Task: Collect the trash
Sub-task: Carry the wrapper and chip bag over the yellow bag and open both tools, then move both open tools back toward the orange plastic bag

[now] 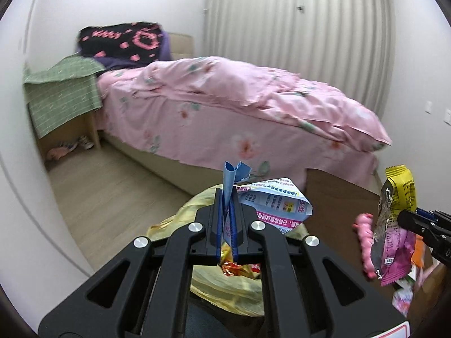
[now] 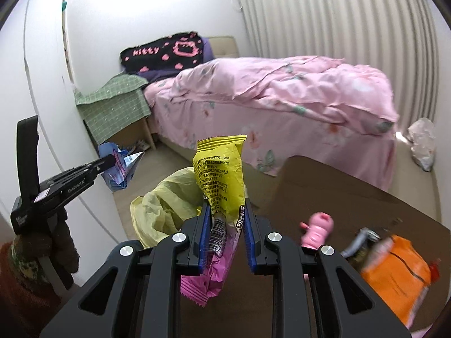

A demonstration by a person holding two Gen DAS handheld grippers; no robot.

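1. Both grippers are loaded, so as far as the pictures show the picking-up part is well along: the left gripper (image 1: pixel 227 208) has its jaws pressed together on a blue and white leaflet (image 1: pixel 270 202), and the right gripper (image 2: pixel 225 219) pinches a bundle of snack wrappers (image 2: pixel 222 183) between its blue pads.
2. A crumpled yellow plastic bag (image 2: pixel 166 202) sits open just below and ahead of both grippers; I judge it to be the place the trash goes, and red and gold foil already shows inside it in the left wrist view.
3. What is left: neither load is in the bag yet, both hang in the air above or beside it. On the brown table (image 2: pixel 352 186) an orange packet (image 2: pixel 397 276) and other small litter remain (whether the pink toy-like thing (image 2: pixel 318 225) counts as trash I cannot tell).
4. The leaflet is creased and folded, printed with red and blue blocks, its twisted blue edge standing up between the jaws.
5. The wrappers are a yellow pouch with black print on top, a silver-lined torn one, and a magenta one with a barcode hanging below, all limp and light.
6. A gloved hand (image 2: pixel 53 242) holds the left gripper's handle.
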